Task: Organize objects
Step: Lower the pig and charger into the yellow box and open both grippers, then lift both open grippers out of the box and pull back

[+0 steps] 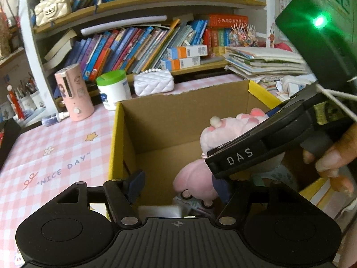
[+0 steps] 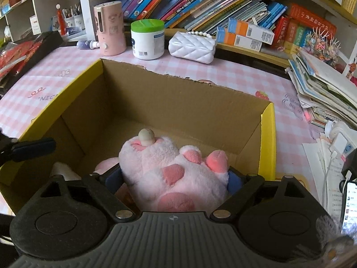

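Cardboard forms the open box (image 1: pixel 178 120) seen from the left wrist view, standing on the pink checked counter (image 1: pixel 51 147). Inside it a pink plush paw (image 1: pixel 221 131) and a small pink toy car (image 1: pixel 194 185) are seen. The left gripper (image 1: pixel 178 185) is held over the box's near edge with its fingers (image 1: pixel 135 184) parted and nothing between them. The right gripper's black body crosses the right side, held by a hand (image 1: pixel 334 156).

From the right wrist view, the plush paw (image 2: pixel 174 169) is seen lying between the right gripper's (image 2: pixel 174 182) blue fingers (image 2: pixel 235 182), low inside the box (image 2: pixel 178 98); whether the pads press on it cannot be told. A green-lidded tub (image 2: pixel 148 40), a white quilted purse (image 2: pixel 193 47) and a pink dispenser (image 2: pixel 110 29) are lined up on the counter (image 2: pixel 223 71) behind the box.
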Demonstrator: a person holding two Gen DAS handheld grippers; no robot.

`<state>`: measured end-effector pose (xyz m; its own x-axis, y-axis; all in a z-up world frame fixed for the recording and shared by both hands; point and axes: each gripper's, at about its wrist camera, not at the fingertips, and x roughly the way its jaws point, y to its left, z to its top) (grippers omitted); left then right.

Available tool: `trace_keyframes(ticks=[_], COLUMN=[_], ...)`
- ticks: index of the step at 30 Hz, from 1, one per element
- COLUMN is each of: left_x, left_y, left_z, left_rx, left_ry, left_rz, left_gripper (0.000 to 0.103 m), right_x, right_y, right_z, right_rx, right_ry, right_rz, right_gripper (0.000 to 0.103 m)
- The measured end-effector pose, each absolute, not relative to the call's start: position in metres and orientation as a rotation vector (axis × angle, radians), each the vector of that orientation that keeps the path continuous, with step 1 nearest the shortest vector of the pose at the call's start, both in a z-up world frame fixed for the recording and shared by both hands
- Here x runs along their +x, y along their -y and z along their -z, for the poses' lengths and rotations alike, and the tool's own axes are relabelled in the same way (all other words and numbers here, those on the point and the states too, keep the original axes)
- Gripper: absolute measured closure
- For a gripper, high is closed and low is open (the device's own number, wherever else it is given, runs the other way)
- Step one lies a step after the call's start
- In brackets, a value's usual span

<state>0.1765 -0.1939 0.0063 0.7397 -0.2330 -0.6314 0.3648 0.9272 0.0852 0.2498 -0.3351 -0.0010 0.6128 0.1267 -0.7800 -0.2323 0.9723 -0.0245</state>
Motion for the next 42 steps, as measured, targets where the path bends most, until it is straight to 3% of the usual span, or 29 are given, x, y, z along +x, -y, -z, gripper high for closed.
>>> trace_keyframes(ticks=[1, 5, 14, 32, 42], left_x=[0.173, 0.156, 0.121, 0.063, 0.025], left_y=[0.192, 0.187, 0.165, 0.08, 0.032], left_z=[-0.009, -0.019, -0.032, -0.038, -0.034], left_rx=[0.209, 0.222, 0.188, 0.034, -0.042], left_ry=[-0.648, -0.606, -0.59, -0.605, -0.653], left_rz=[0.333, 0.33, 0.253, 0.034, -0.089], left_gripper=[0.022, 0.014, 0.003, 0.002, 0.001], right_x=[0.25, 0.249, 0.233, 0.113, 0.05], right_y=[0.335, 0.337, 0.345, 0.285, 0.219], right_z=[0.001, 0.0, -0.009, -0.052, -0.038], right_rx=[-0.126, -0.115, -0.034, 0.054, -0.025], right_ry=[-0.889, -0.878, -0.782, -0.556, -0.596], right_rz=[-0.205, -0.201, -0.184, -0.063, -0.032], right_gripper=[0.01, 0.008, 0.002, 0.0, 0.0])
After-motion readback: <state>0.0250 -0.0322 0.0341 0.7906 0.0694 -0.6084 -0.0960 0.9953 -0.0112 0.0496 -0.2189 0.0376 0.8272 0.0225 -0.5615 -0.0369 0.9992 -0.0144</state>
